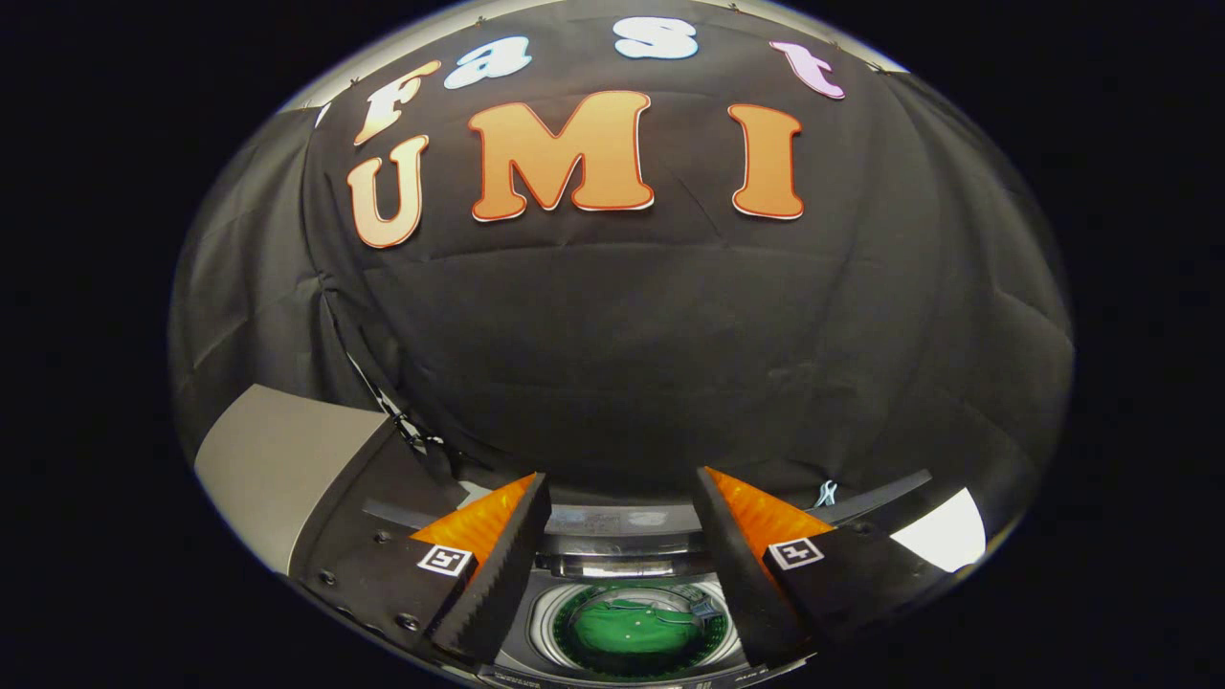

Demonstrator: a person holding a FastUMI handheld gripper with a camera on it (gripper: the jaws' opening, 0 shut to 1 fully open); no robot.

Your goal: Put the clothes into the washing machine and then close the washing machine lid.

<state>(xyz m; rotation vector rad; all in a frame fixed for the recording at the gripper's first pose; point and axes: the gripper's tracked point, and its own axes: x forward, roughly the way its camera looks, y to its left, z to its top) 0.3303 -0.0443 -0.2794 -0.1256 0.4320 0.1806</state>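
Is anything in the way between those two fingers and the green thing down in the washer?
Nothing visible. The gripper is open and holds nothing; between its fingers you look straight down into the washing machine, its drum uncovered, with the green garment already lying inside.

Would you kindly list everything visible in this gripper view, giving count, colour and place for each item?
Top-loading washing machine with round drum opening: one, grey-white body, below and between the fingers, lid not over the opening.
Green cloth garment: one, green, lying inside the drum.
Black cloth booth wall: one, black, beyond the fingers, behind the machine.
Pale grey flat panel: one, grey, beside the left finger; what it is, cannot tell.
White patch: one, white, beside the right finger; unclear.
Gripper: one, fingers spread apart, holding nothing, above the drum.
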